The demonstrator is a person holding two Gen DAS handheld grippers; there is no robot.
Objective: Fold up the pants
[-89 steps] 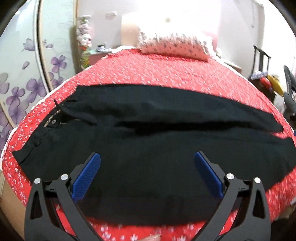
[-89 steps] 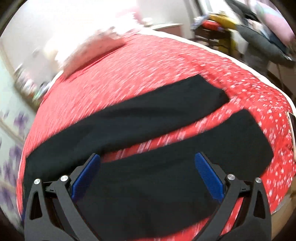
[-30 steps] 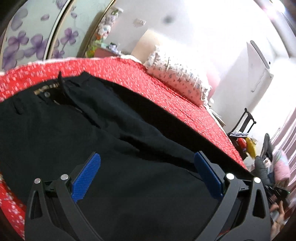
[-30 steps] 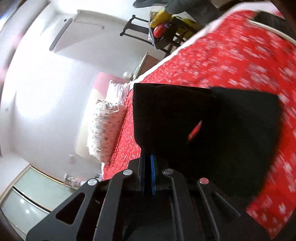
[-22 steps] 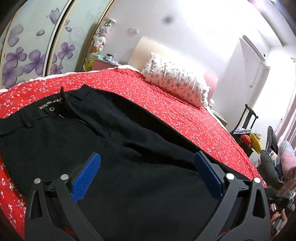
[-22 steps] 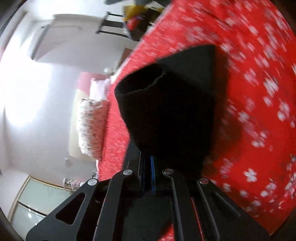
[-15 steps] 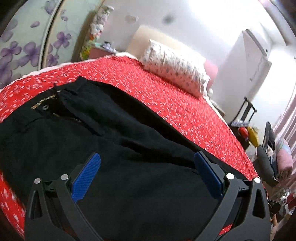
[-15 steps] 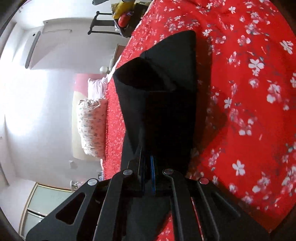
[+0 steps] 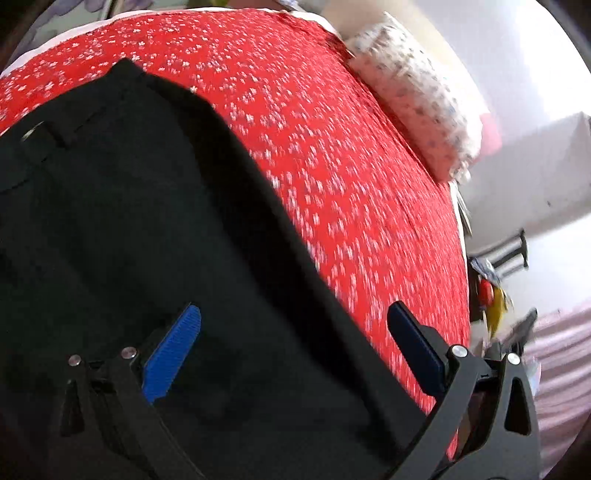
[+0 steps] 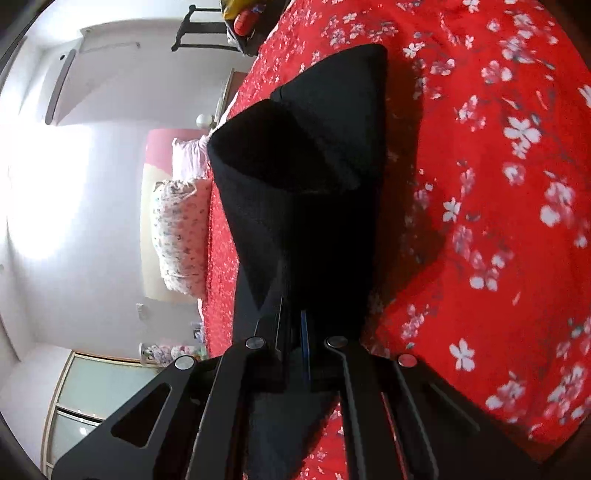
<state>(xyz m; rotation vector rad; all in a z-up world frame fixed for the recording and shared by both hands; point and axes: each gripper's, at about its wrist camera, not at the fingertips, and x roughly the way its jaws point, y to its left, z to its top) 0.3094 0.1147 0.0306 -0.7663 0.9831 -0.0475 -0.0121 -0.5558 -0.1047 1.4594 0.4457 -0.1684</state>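
My right fingers (image 10: 295, 317) pinch the soft black pants (image 10: 306, 177) — hem gaping; left fingers (image 9: 291, 328) spread wide above the dark cloth, seams blurred.

Bed with red floral bedspread (image 9: 332, 155). Floral pillow (image 9: 417, 110) at the headboard end, against white wall (image 10: 92, 229). Strong glare on wall. Black rack (image 10: 207, 33) with yellow and red clutter beyond bed. Glass-panel wardrobe doors (image 10: 96, 398) at lower left.

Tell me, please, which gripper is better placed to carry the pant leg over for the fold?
The right gripper: it is shut on the black pants with the leg end lifted off the red bedspread. The left gripper is open above the fabric, holding nothing.
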